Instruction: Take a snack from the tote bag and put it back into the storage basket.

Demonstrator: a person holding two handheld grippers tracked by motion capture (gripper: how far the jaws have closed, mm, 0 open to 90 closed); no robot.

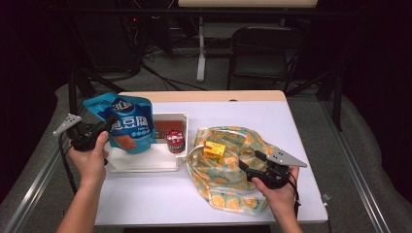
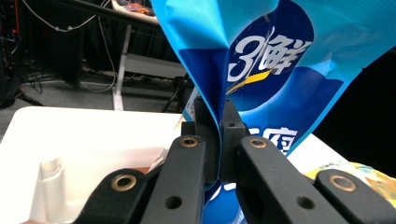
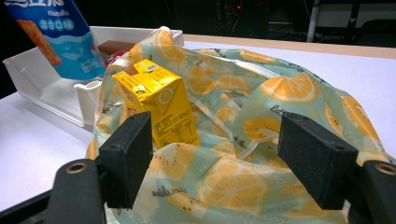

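My left tongs (image 2: 219, 135) are clamped on the edge of the blue snack pouch (image 1: 127, 122), holding it upright over the white tray (image 1: 145, 162) at the left of the tabletop (image 1: 160, 194). My right tongs (image 3: 219, 161) stand open and grip nothing, poised over the orange-print cloth bag (image 3: 243, 182). The yellow juice carton (image 3: 161, 105) sits on that bag, just beyond the jaws.

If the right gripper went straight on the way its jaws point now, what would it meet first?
Probably the lemon-print cloth bag, bunched just beyond the open right gripper. The yellow juice carton stands farther back toward one jaw; depth is hard to judge.
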